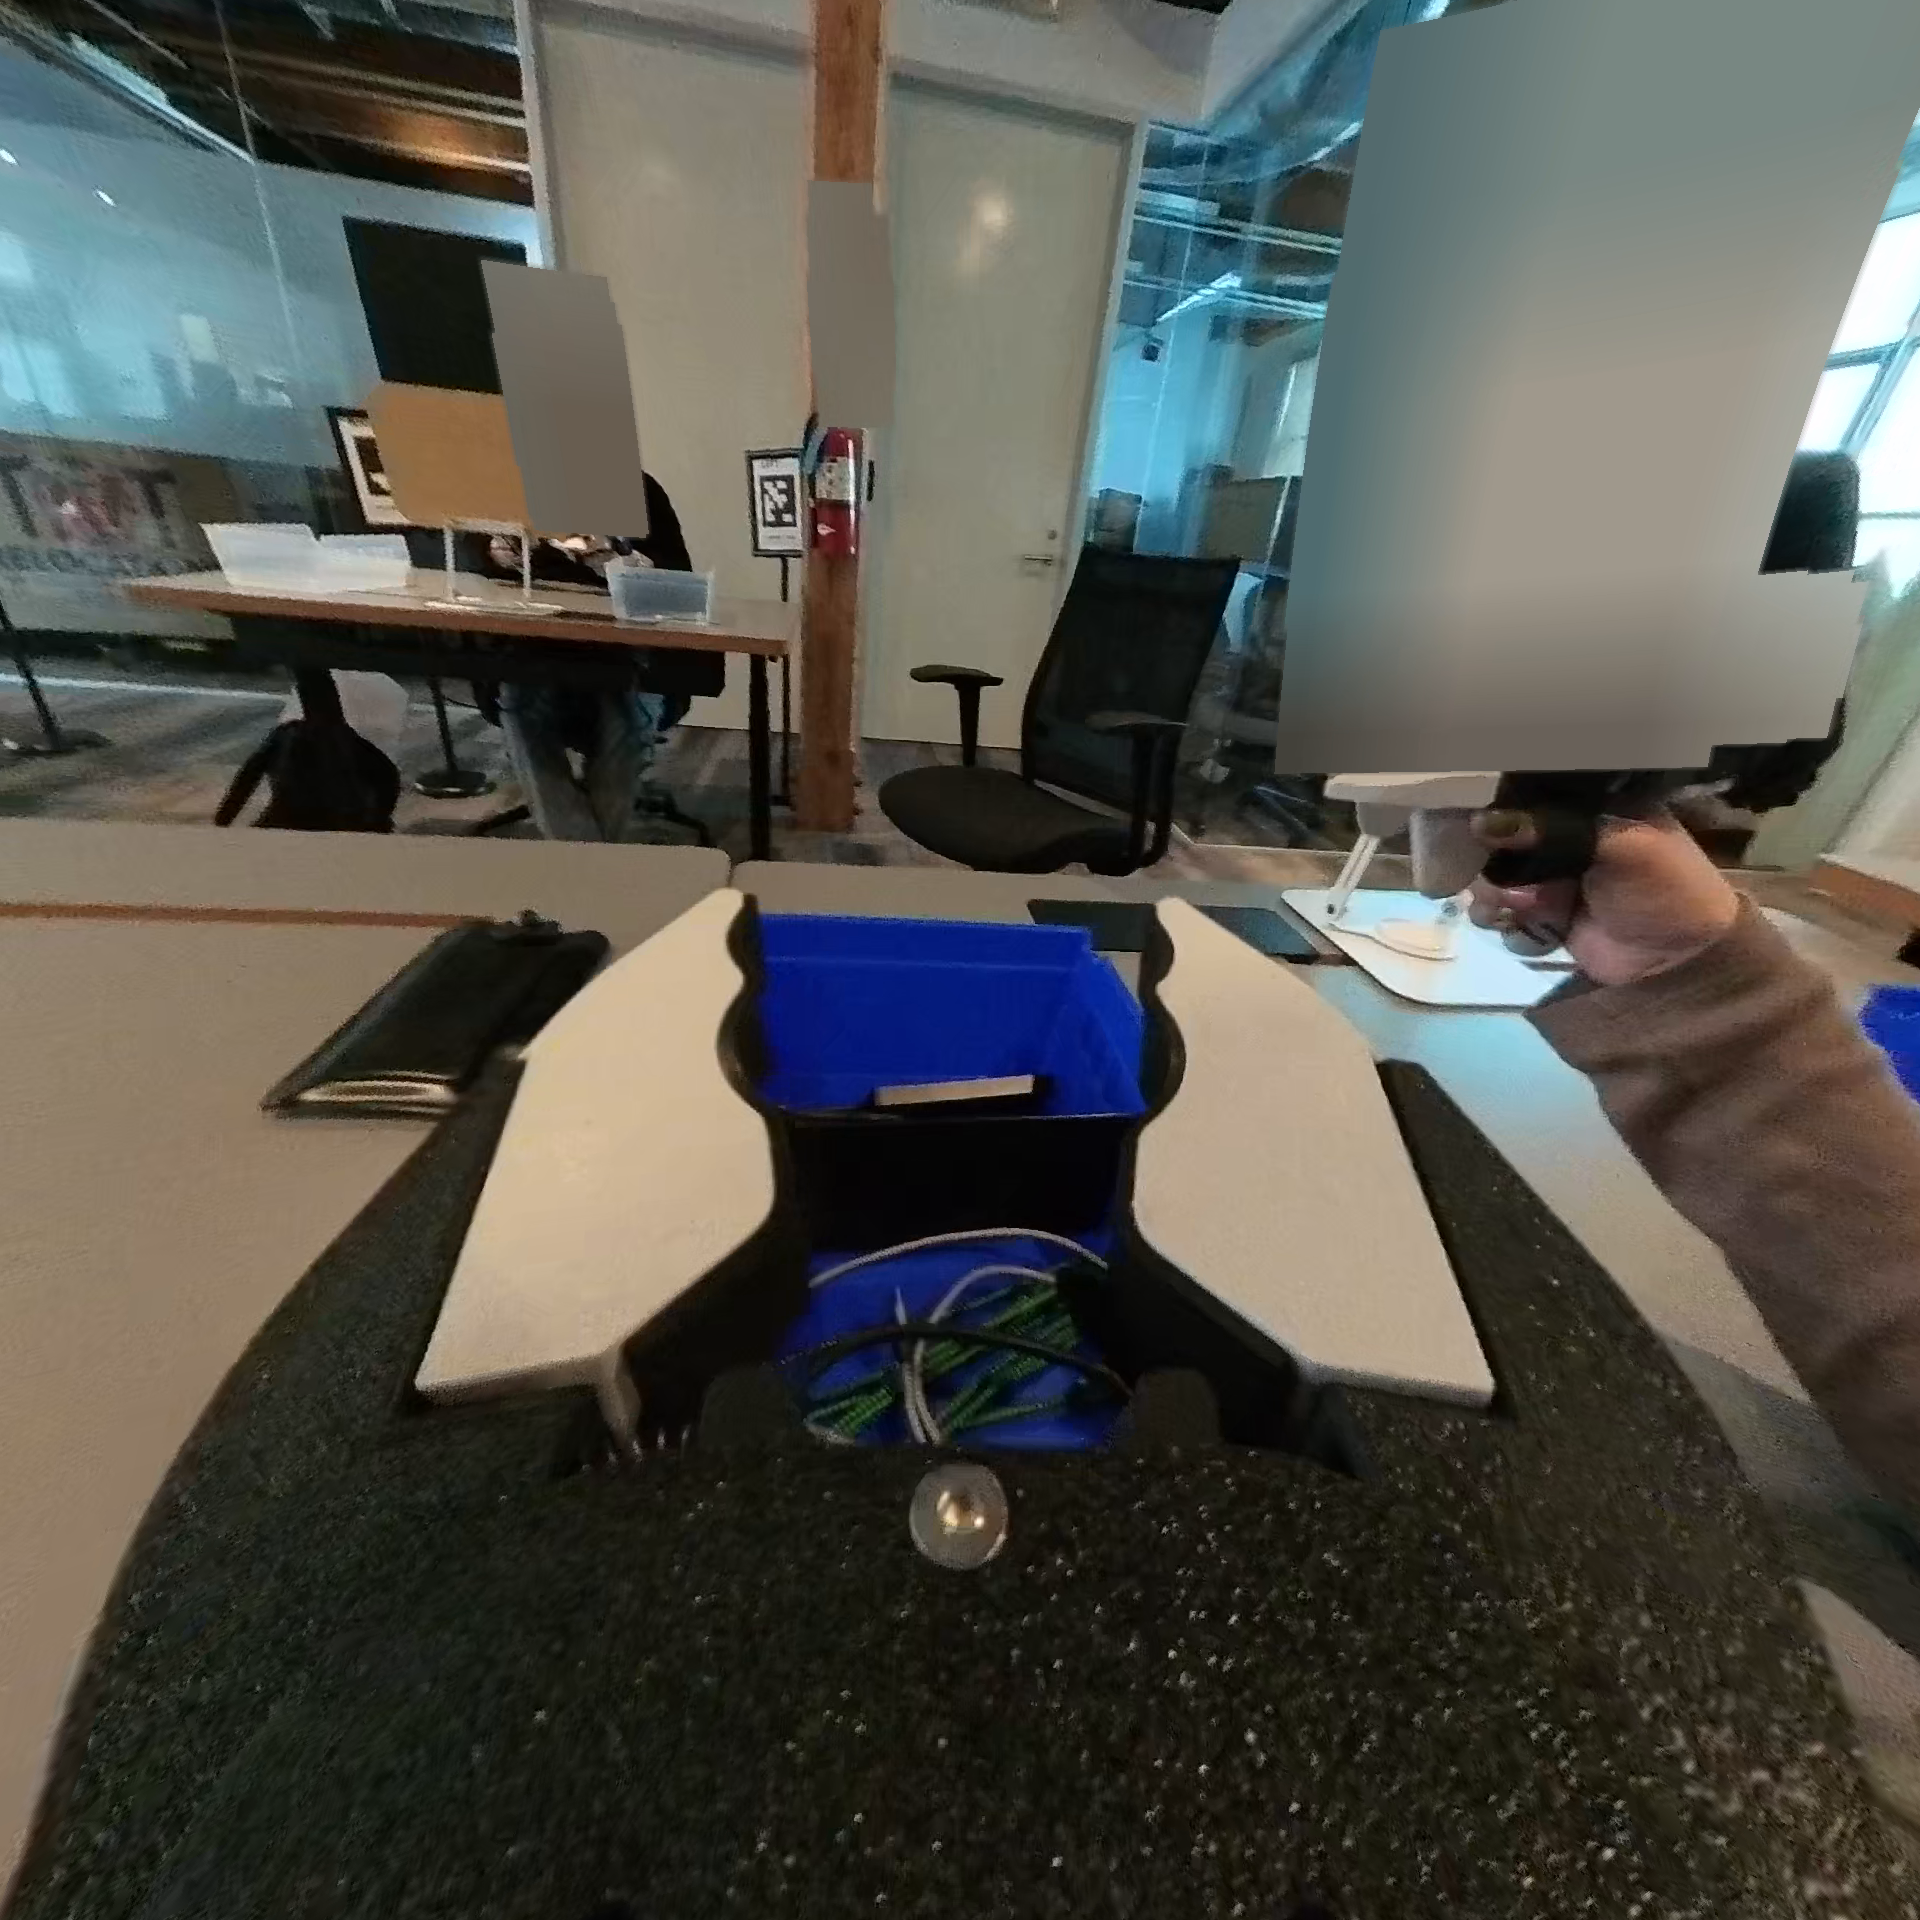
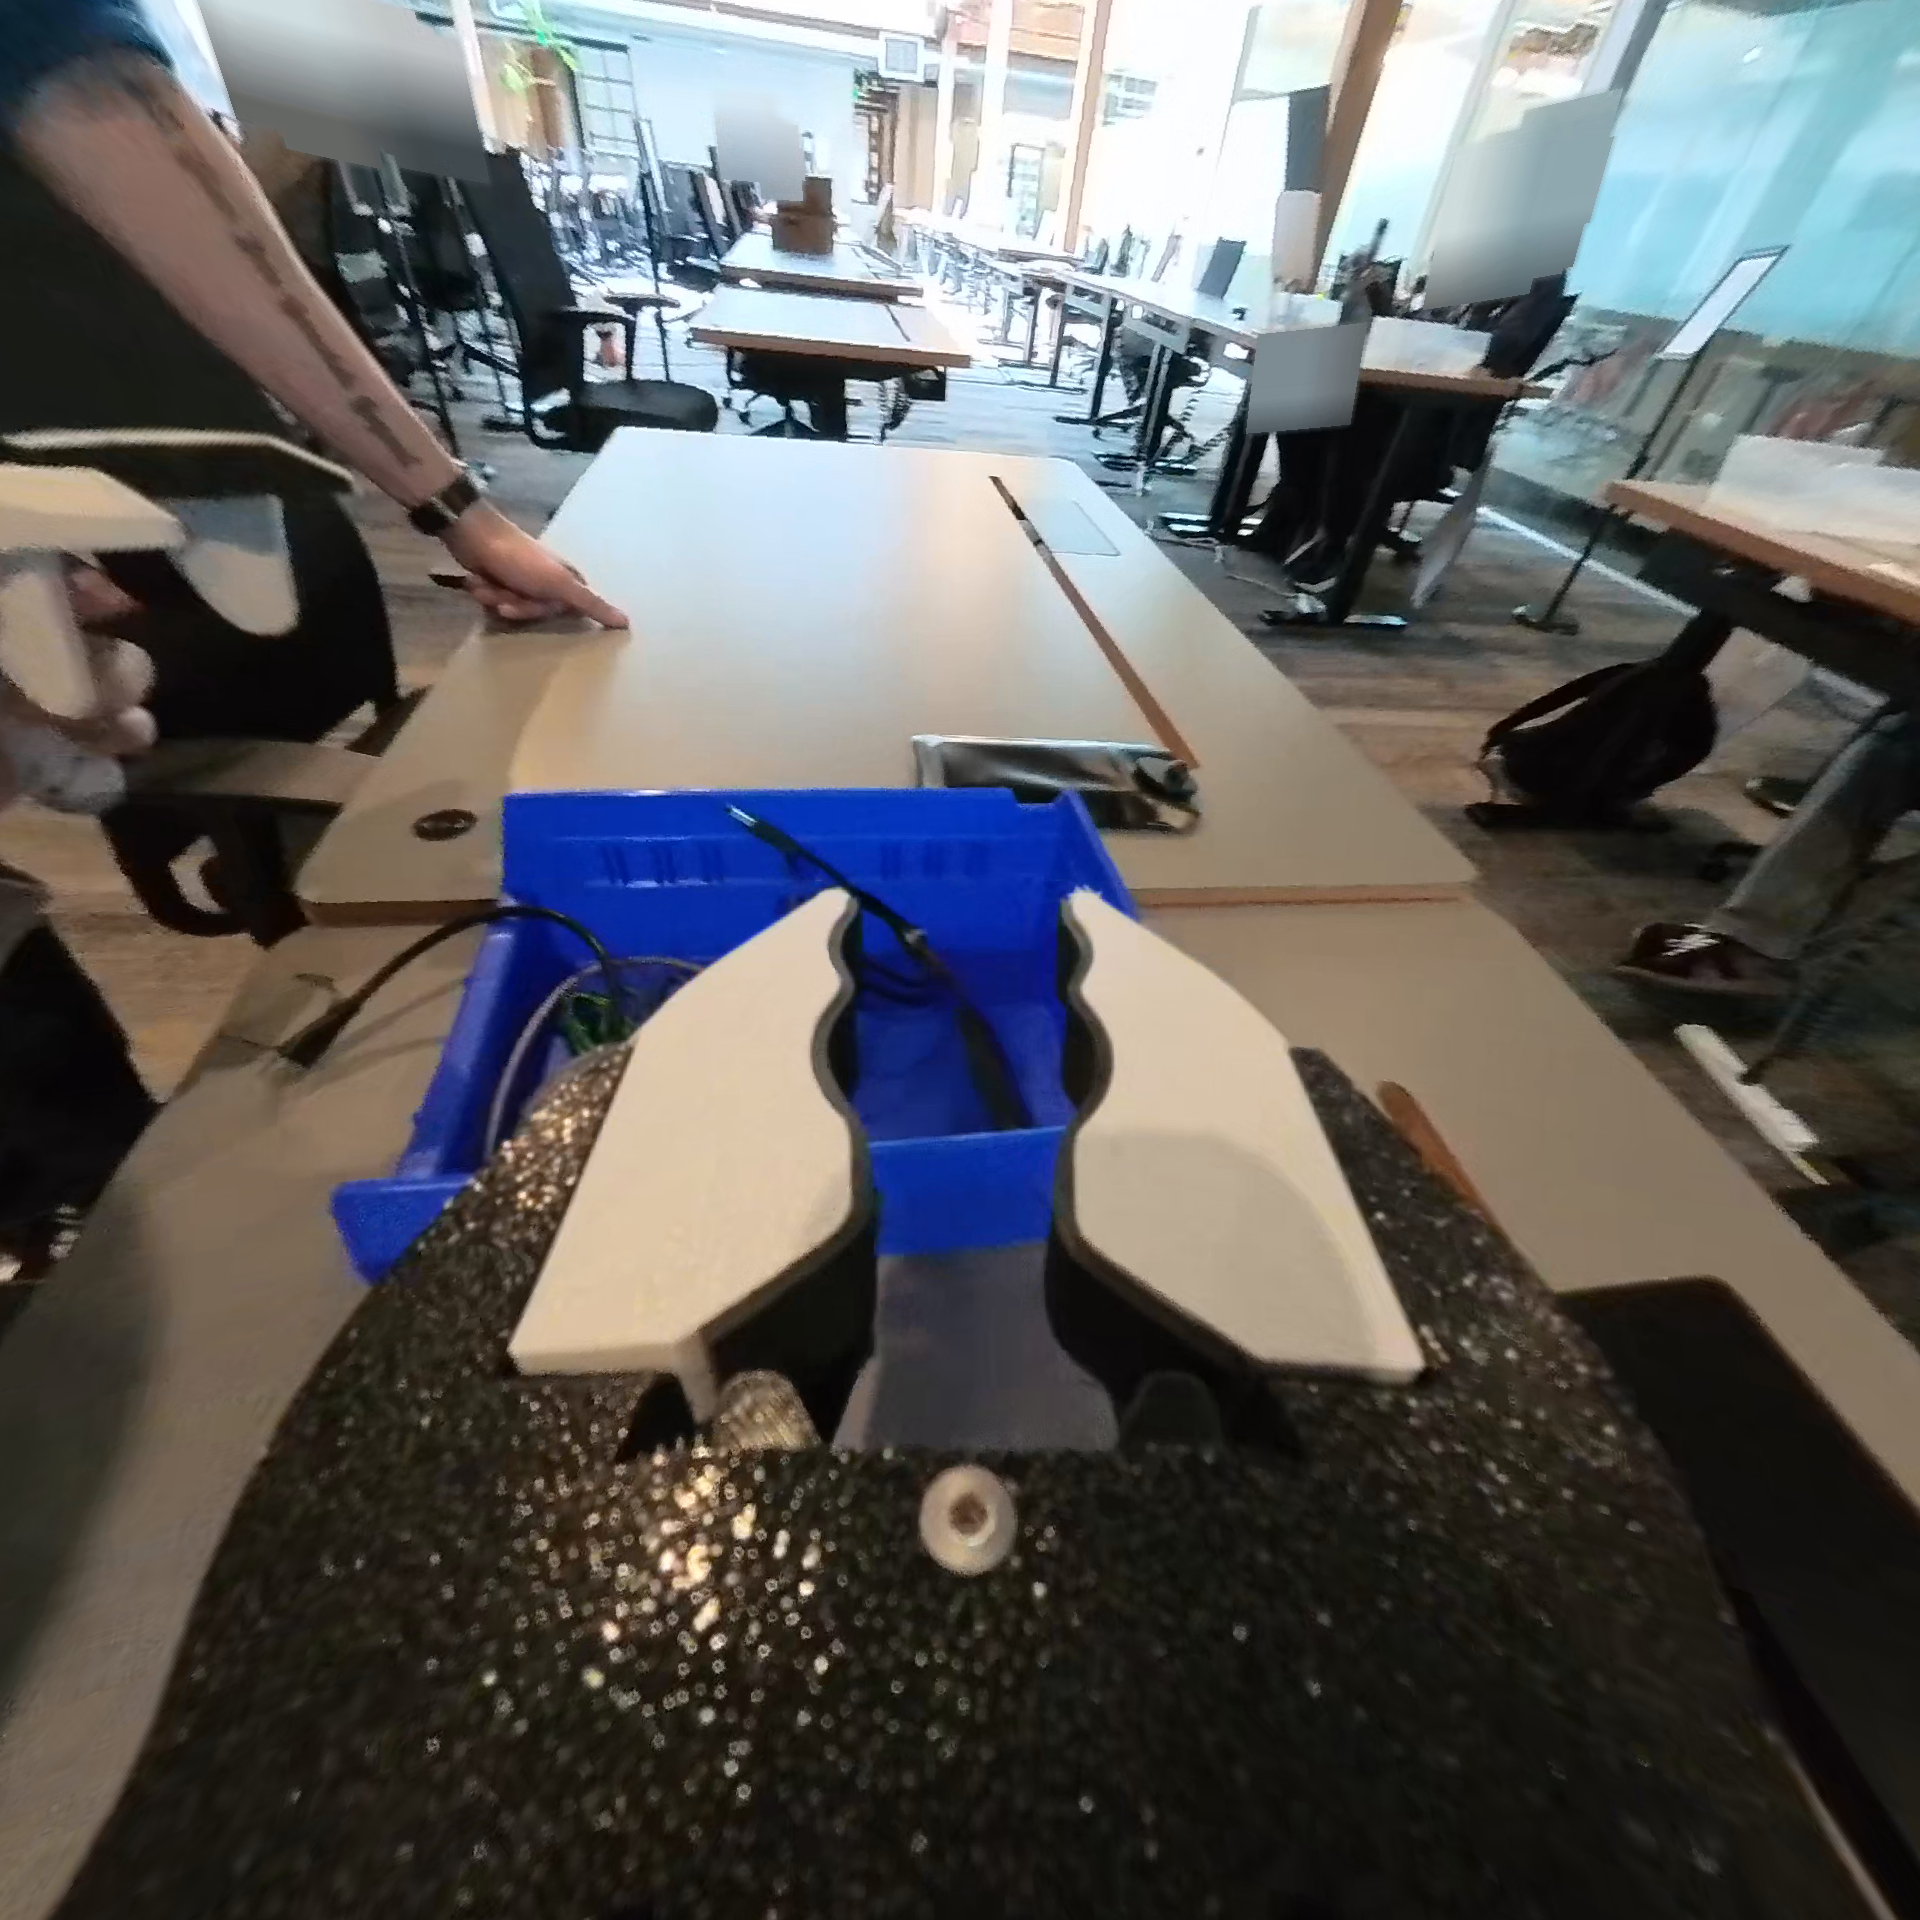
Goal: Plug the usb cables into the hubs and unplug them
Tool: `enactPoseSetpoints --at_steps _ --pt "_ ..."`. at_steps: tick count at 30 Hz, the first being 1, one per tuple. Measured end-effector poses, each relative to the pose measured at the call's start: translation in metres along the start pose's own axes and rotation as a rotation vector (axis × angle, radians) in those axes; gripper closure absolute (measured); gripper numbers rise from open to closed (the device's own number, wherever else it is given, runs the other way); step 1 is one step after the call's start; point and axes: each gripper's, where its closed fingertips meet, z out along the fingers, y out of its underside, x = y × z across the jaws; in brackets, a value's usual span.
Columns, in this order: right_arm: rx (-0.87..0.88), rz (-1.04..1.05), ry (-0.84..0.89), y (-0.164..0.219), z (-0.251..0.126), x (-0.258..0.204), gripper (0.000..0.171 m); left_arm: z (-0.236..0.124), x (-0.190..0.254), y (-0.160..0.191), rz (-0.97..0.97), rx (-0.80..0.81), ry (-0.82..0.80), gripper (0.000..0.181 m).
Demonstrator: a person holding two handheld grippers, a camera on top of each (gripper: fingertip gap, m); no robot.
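- The usb cables (image 1: 956, 1351), a tangle of green-braided, white and black leads, lay in the near compartment of a blue bin (image 1: 935, 997) on the grey bench (image 1: 156, 1195); one black lead (image 2: 935, 977) arched up inside the bin.
- No plug was held and no hub could be clearly made out, so the work looked to be at the picking-up step.
- The left gripper (image 1: 945, 997) hovered above the bin, pointing forward, jaws spread wide and empty.
- The right gripper (image 2: 961, 987) hung over the bin's near wall, jaws parted, nothing between them.
- The next move probably called for lowering one gripper onto a connector end and closing squarely on it.
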Motion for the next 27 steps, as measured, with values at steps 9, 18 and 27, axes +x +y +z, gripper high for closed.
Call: enactPoseSetpoints --at_steps 9,18,27 --pt "0.121 -0.005 0.099 -0.018 -0.034 0.022 0.118 0.006 -0.002 -0.006 0.058 0.032 -0.062 0.079" --pt "0.103 -0.02 0.133 -0.019 -0.045 0.025 0.116 0.002 -0.004 0.005 0.036 -0.047 -0.039 0.101" --pt "0.15 -0.021 0.211 -0.026 -0.091 0.04 0.117 -0.02 -0.029 0.085 0.087 -0.426 -0.182 0.107"
